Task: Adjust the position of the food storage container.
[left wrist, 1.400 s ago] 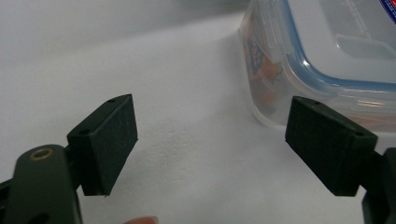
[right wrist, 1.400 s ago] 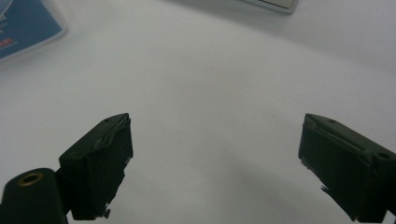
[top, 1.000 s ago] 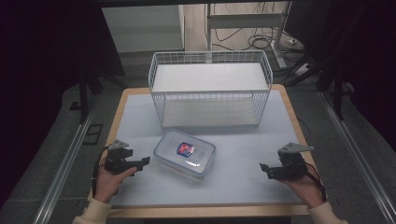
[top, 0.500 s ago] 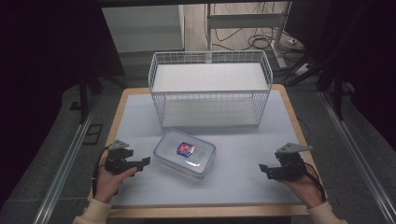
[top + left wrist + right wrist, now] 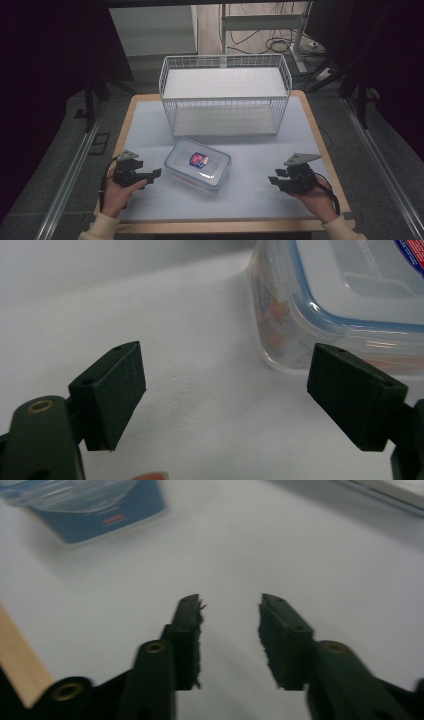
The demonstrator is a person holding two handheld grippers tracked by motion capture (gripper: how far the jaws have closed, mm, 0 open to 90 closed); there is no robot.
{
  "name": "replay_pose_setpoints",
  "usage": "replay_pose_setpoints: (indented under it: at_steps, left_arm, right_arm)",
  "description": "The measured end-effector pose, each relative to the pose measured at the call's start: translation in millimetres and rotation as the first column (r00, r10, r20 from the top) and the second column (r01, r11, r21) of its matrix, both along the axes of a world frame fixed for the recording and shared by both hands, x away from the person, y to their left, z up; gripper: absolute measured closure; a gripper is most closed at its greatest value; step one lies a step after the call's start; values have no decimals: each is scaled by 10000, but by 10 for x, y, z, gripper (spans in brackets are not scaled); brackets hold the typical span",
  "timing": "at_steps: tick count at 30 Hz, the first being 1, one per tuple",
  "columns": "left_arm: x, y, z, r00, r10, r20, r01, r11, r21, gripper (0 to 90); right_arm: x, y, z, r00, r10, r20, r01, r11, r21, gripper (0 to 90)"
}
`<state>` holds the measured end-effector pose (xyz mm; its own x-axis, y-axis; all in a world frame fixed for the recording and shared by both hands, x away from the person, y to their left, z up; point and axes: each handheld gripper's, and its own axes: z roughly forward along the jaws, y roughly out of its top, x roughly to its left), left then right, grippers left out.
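A clear plastic food box with a blue-rimmed lid and a red and blue label lies on the white table top, near its front middle. My left gripper is just left of the box, jaws wide open and empty; in the left gripper view the box corner stands close ahead on the right. My right gripper rests low at the front right, well apart from the box. Its jaws stand a little apart with nothing between them, and the box is far off at the upper left.
A white wire basket stands at the back of the table with its open side up. The wooden table edge runs along the right and front. Cables and a metal stand lie on the floor behind.
The left gripper has edged slightly toward the box. The right gripper has dropped a little lower toward the table front.
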<state>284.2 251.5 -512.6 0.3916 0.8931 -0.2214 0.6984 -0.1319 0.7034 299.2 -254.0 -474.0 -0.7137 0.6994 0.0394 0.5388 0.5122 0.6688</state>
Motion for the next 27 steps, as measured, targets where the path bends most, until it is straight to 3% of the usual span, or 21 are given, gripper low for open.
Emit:
replay_pose_setpoints:
  at_steps: [3,6,12,17,18,19,21,22,23,27]
  left_arm:
    - [3,9,0,10000,32,-29,-32,10000,8,160]
    - [5,10,-7,10000,35,-69,-35,10000,13,159]
    - [4,10,-7,10000,20,-90,-20,10000,-7,158]
    - [11,41,-21,9998,95,-161,-94,10000,19,157]
    - [11,41,-21,9998,95,-161,-94,10000,19,157]
    - [12,51,-25,9998,125,-168,-125,9999,-2,157]
    - [14,56,-26,9997,144,-176,-144,9999,1,156]
    - [14,59,-27,9997,166,-151,-166,9999,-10,156]
    - [14,64,-24,9997,153,-170,-153,9999,-26,156]
    - [19,64,-30,9997,137,-185,-137,9999,-21,156]
  right_arm:
    - [-20,97,-1,9995,310,-97,-311,9995,-48,727]
    - [-56,342,-42,9924,1163,-413,-1172,9929,-220,877]
    - [-122,658,-90,9783,1992,-574,-2018,9785,-436,900]
    - [-255,1080,-117,9537,2955,-556,-2982,9532,-491,900]
    - [-255,1080,-117,9537,2955,-556,-2982,9532,-491,900]
    - [-300,1252,-136,9413,3323,-601,-3354,9406,-529,900]
    - [-314,1307,-144,9371,3434,-620,-3467,9364,-548,900]
    - [-334,1377,-157,9320,3566,-650,-3603,9311,-565,900]
    - [-378,1518,-192,9210,3829,-722,-3878,9188,-732,900]
    - [-426,1693,-250,9063,4159,-756,-4215,9027,-869,900]
